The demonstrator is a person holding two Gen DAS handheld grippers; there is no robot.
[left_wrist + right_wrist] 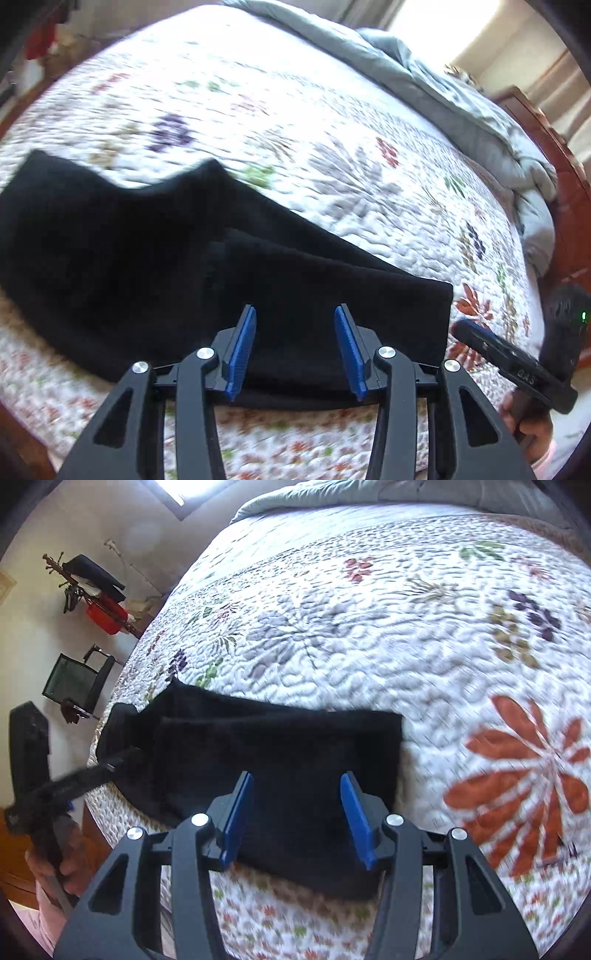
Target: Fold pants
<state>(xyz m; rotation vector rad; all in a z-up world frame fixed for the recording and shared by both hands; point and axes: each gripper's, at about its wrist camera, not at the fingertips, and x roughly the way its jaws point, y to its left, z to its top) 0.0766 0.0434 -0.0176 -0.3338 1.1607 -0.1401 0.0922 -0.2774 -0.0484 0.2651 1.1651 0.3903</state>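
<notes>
Left wrist view: both grippers, left [294,349] and right [297,818], gape empty above black pants [155,258] stretching leftward on the bed [332,129].

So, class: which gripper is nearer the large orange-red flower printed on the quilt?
Right. The right gripper sits at the folded black pants' end, beside the large orange-red quilt flower; the left gripper is further along the pants, away from it.
</notes>
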